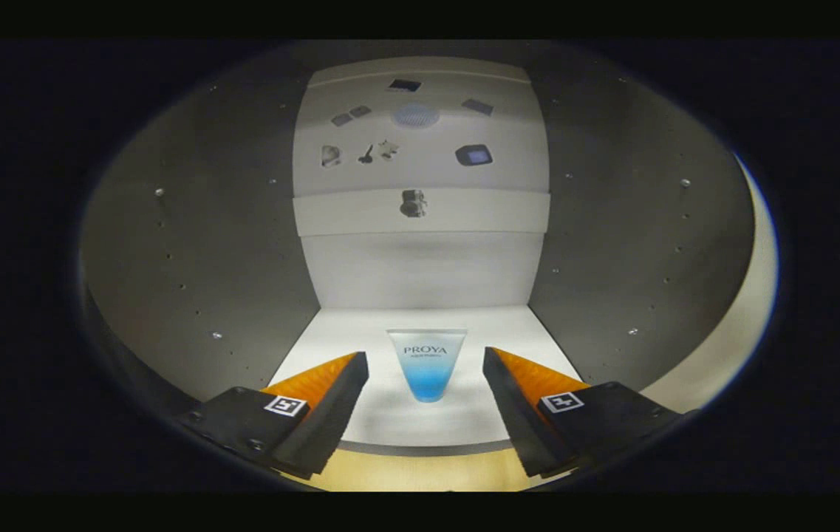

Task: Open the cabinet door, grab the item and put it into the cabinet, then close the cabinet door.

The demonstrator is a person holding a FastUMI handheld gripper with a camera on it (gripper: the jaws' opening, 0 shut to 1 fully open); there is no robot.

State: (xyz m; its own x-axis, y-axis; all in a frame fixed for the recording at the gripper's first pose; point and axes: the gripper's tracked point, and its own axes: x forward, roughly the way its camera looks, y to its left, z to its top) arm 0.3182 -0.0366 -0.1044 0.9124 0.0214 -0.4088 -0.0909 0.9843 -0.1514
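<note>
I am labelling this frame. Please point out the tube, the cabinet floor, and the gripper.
tube (427,366), gripper view, its middle
cabinet floor (420,425), gripper view, bare part before the tube
gripper (425,384), gripper view, midway between fingertips, open

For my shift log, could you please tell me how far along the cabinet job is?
Done: the cabinet is open and the tube stands on its floor. In hand: the hand-held gripper is open, fingers either side of the tube without touching. Left: back out and close the door.

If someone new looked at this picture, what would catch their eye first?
Probably the blue-and-white tube standing on the white cabinet floor, between the fingertips of the open gripper, which do not touch it. Next, the small dark items on the pale back wall beyond it.
</note>
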